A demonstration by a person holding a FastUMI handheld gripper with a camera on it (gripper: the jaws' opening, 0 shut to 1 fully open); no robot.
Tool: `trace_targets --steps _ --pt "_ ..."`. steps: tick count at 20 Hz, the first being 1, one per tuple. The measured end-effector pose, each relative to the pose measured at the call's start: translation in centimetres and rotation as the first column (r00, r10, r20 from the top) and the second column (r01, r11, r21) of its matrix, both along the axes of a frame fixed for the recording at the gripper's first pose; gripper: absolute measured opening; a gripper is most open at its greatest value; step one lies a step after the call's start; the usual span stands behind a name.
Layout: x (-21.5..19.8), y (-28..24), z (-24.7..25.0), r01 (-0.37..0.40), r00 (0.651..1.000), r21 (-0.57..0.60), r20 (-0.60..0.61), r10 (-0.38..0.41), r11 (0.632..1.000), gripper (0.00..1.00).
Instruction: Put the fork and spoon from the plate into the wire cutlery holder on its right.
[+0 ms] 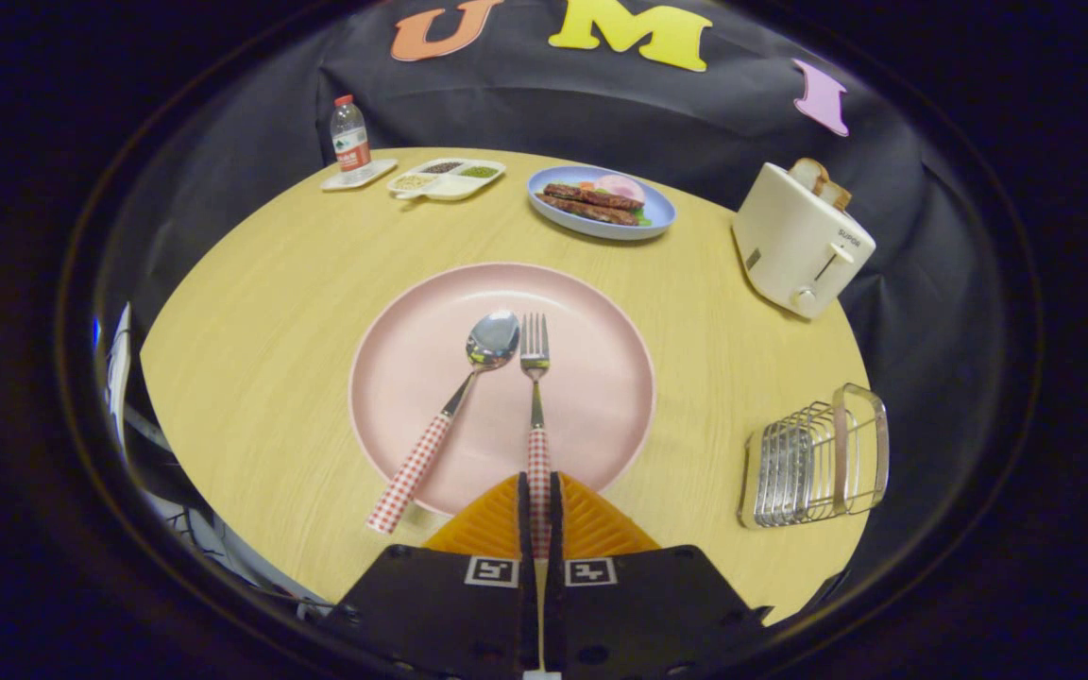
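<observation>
With the tongs (538, 491) pressed together on the checked handle of the fork (535, 397), both fingers pinching its near end, the step in hand looks like lifting the fork off the pink plate (412, 312). The fork runs straight ahead toward twelve o'clock, tines up near the plate's middle. Because the hold is at the very tail of the handle, the long front part may droop or swing; a slow, level lift with the pinch kept firm would serve best, in my judgement.

Just to the fork's left, toward eleven o'clock, the spoon (454, 406) lies slanted, its bowl almost beside the tines and its handle end jutting over the plate's rim onto the table (261, 312). Raising the fork straight up should avoid nudging it.

At about three o'clock from the tongs the wire holder (813, 467) stands on the table, well apart from the plate. Carry the fork there and lower it handle-first or tines-first between the wires, not against them. Farther off at one o'clock sits a toaster (799, 246).
</observation>
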State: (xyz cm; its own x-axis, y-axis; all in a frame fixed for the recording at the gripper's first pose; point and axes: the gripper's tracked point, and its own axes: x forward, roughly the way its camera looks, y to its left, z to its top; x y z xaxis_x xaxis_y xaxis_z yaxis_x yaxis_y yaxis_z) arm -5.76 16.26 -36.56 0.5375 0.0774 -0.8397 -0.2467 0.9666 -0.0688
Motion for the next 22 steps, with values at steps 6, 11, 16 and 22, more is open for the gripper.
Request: trace_targets --steps 6,11,16,22 --pt "-0.4 -2.1 5.4 0.015 0.998 0.042 -0.069 -0.012 0.999 0.03" --pt "-1.2 -7.3 12.1 0.08 0.988 0.057 -0.135 -0.072 0.995 0.03" --pt "-2.1 -14.1 16.4 0.18 0.959 0.033 -0.228 -0.168 0.983 0.03" --pt "-4.5 -18.1 16.6 0.259 0.89 0.022 -0.394 -0.23 0.966 0.03"
